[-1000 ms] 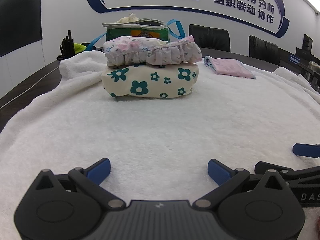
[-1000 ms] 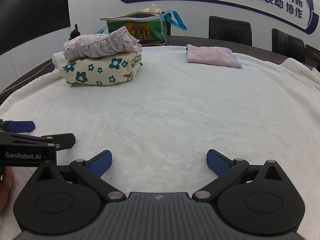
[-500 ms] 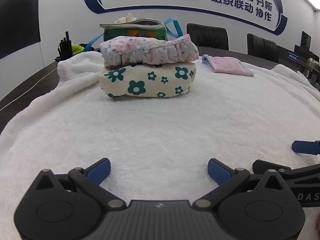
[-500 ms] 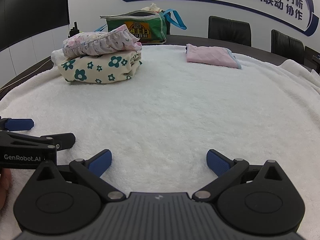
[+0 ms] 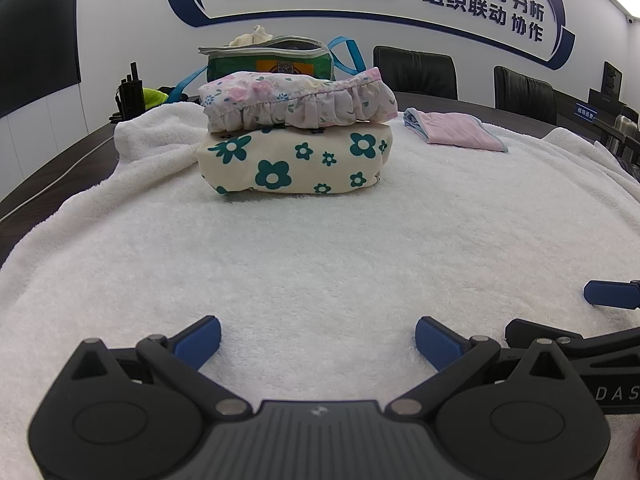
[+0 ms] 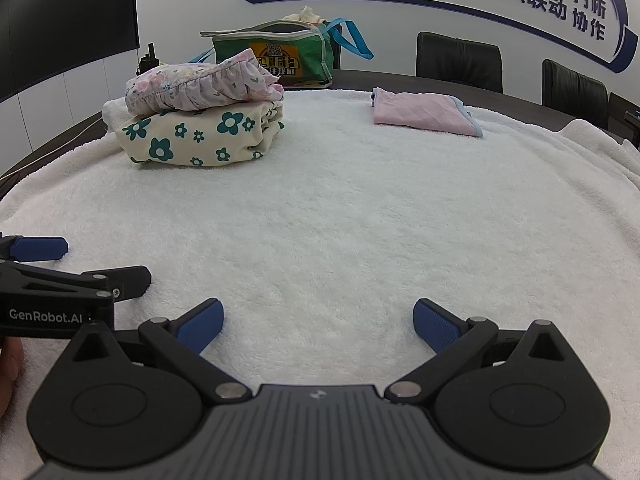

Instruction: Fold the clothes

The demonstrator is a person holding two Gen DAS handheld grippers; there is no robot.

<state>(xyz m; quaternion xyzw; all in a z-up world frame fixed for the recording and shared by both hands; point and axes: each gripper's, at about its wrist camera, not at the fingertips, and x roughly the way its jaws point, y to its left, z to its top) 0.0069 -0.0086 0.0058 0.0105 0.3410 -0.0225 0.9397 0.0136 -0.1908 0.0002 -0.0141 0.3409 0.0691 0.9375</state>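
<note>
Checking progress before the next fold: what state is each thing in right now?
Left claw: open, empty.
Right claw: open, empty.
Flower-print garment: folded, bottom of stack.
Ruffled pink garment: folded, on top.
Pink cloth: folded flat, apart.
Green bag: open, stuffed.

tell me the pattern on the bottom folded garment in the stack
Teal flowers on cream fabric, clearest in the left wrist view.

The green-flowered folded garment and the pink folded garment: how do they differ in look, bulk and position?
The green-flowered folded garment is cream with teal flowers; the pink folded garment is plain pink with a pale blue edge. The flowered one is a thick bundle, the pink one lies thin and flat. The flowered one carries a ruffled pastel floral garment on top; the pink one lies alone, farther right. Both rest folded on the white towel.
</note>
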